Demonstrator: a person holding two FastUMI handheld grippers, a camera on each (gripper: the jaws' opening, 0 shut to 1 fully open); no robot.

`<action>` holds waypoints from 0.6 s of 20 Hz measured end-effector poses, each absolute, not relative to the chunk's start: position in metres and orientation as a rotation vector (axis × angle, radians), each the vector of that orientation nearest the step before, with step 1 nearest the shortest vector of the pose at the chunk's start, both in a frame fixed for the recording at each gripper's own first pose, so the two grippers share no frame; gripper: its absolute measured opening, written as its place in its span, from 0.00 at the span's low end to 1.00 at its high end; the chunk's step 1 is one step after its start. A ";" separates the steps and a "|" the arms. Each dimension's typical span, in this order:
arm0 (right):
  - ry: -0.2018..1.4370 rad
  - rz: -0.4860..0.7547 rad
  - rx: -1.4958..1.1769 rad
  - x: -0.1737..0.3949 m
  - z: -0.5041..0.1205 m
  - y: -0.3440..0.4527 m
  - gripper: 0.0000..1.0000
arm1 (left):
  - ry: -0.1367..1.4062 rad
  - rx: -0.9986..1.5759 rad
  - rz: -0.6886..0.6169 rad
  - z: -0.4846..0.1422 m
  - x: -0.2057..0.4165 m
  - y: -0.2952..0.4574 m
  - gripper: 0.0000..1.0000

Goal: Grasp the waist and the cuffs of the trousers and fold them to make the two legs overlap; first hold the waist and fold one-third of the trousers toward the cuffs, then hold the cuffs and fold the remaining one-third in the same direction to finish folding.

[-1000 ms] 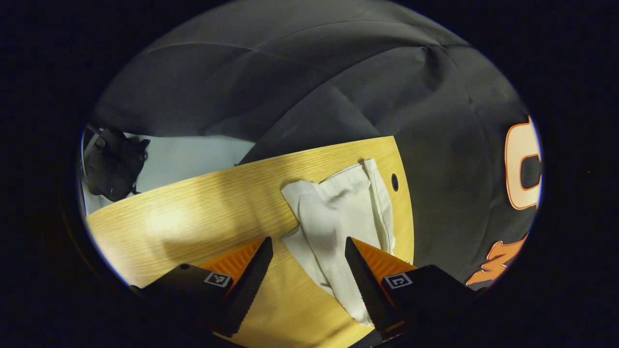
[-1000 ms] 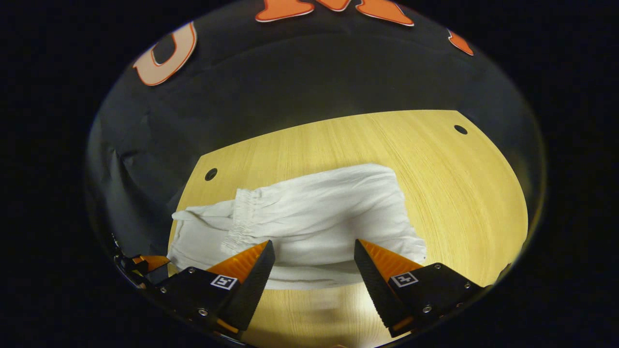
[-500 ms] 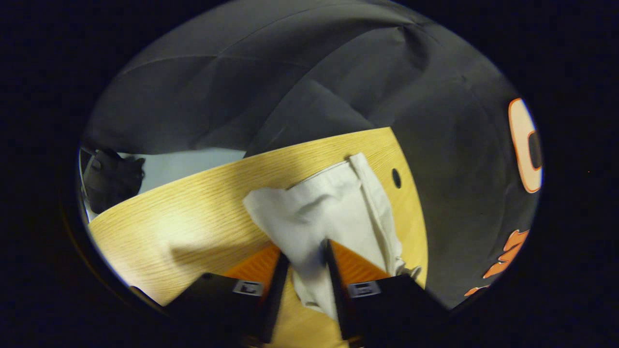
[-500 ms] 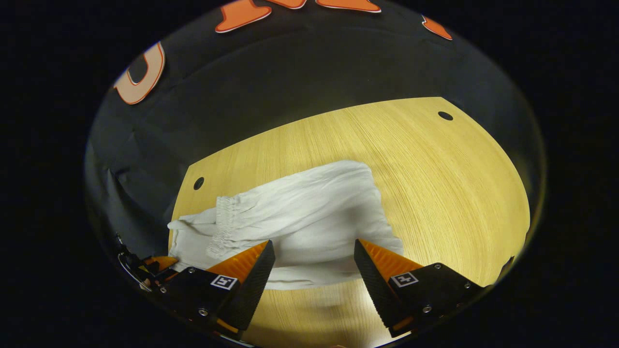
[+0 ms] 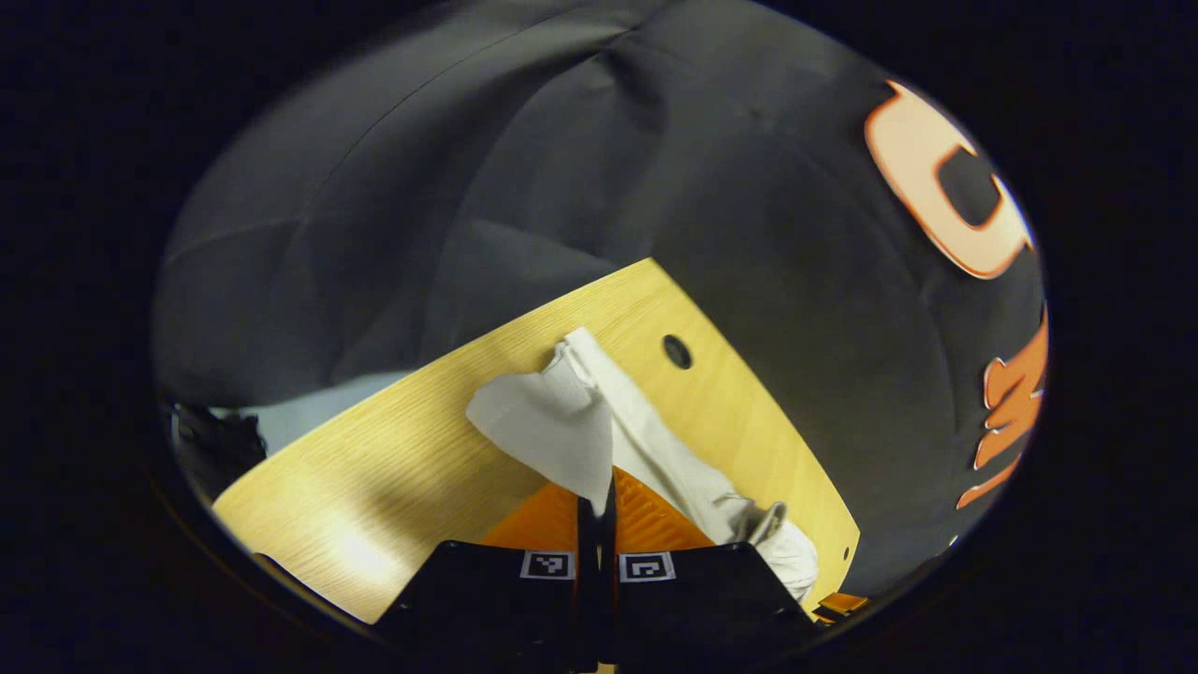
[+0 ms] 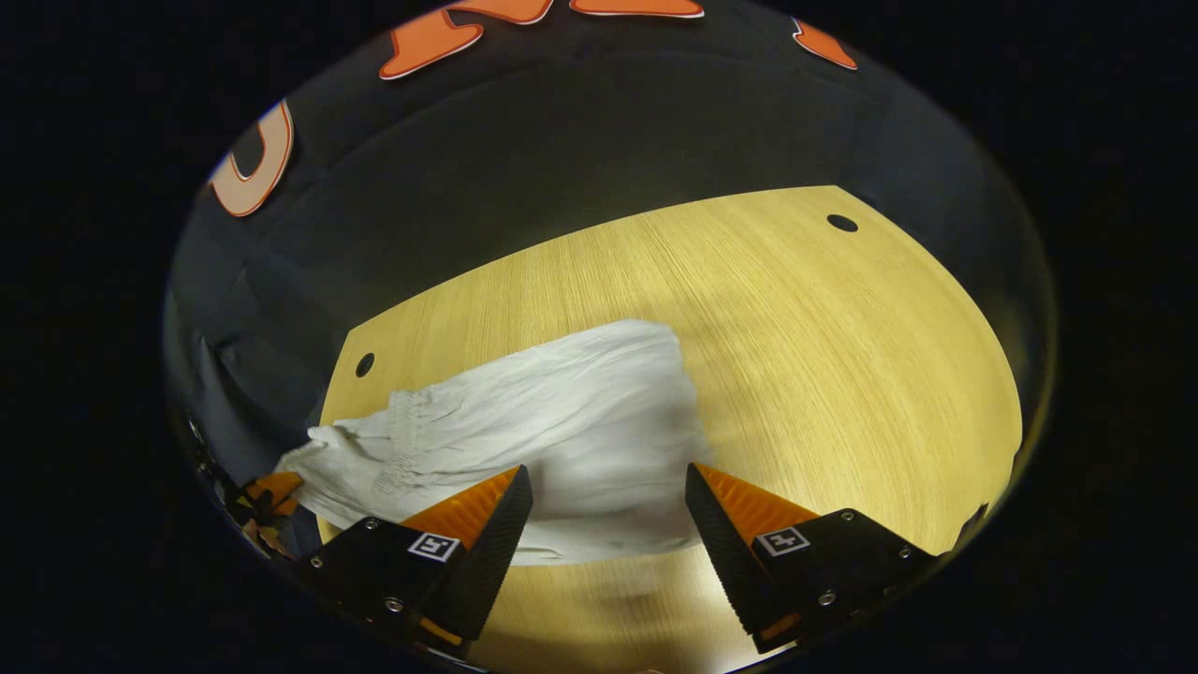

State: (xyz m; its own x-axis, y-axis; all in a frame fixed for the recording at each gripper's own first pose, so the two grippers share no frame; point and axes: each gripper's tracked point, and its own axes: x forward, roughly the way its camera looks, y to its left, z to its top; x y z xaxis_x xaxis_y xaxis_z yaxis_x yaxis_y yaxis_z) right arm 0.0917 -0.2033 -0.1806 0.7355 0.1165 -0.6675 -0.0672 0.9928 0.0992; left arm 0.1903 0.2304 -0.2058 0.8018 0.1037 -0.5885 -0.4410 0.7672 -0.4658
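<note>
two hand-held grippers work white trousers (image 6: 552, 421) lying on the wooden desk (image 6: 842, 356): the left hand-held gripper (image 5: 596, 501) is pressed together, pinching a raised fold (near the waistband), while the right hand-held gripper (image 6: 604, 496) hovers spread above the cloth's near edge.

The left gripper view looks from low and close over the wooden table (image 5: 402, 468), along its own fingers, toward a corner of the table with a round hole (image 5: 677, 351) and the black booth wall behind. The white trousers (image 5: 562, 426) lie directly in front of the lens, very near. The right gripper view looks from higher and a little farther back, down onto the table (image 6: 842, 374), and it takes in most of the top, with the far edge and the wall beyond. Both views share the trousers (image 6: 562, 440), the table top and one hole (image 6: 365, 364) near the table's corner.
</note>
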 end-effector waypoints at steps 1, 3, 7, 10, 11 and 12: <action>0.729 0.100 0.055 0.093 -0.179 -0.209 0.99 | 0.543 -0.601 0.284 -0.188 0.196 0.218 0.04; 0.713 0.102 0.031 0.092 -0.176 -0.220 0.99 | 0.495 -0.525 0.221 -0.157 0.209 0.194 0.04; 0.694 0.112 0.023 0.090 -0.168 -0.245 0.99 | 0.405 -0.366 0.110 -0.100 0.230 0.136 0.04; 0.677 0.106 0.029 0.093 -0.162 -0.272 0.99 | 0.386 -0.259 0.031 -0.078 0.239 0.082 0.03; 0.670 0.102 0.034 0.091 -0.158 -0.280 0.99 | 0.387 -0.236 0.004 -0.076 0.245 0.060 0.03; 0.664 0.096 0.040 0.090 -0.156 -0.290 0.99 | 0.390 -0.221 -0.024 -0.075 0.249 0.040 0.03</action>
State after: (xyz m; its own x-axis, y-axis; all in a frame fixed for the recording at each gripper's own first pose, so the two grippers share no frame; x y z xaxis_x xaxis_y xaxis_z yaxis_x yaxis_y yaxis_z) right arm 0.0902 -0.2904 -0.1558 0.7830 0.1018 -0.6136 -0.0765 0.9948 0.0675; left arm 0.2486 0.0395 -0.0750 0.9251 -0.0653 -0.3740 -0.0193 0.9757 -0.2181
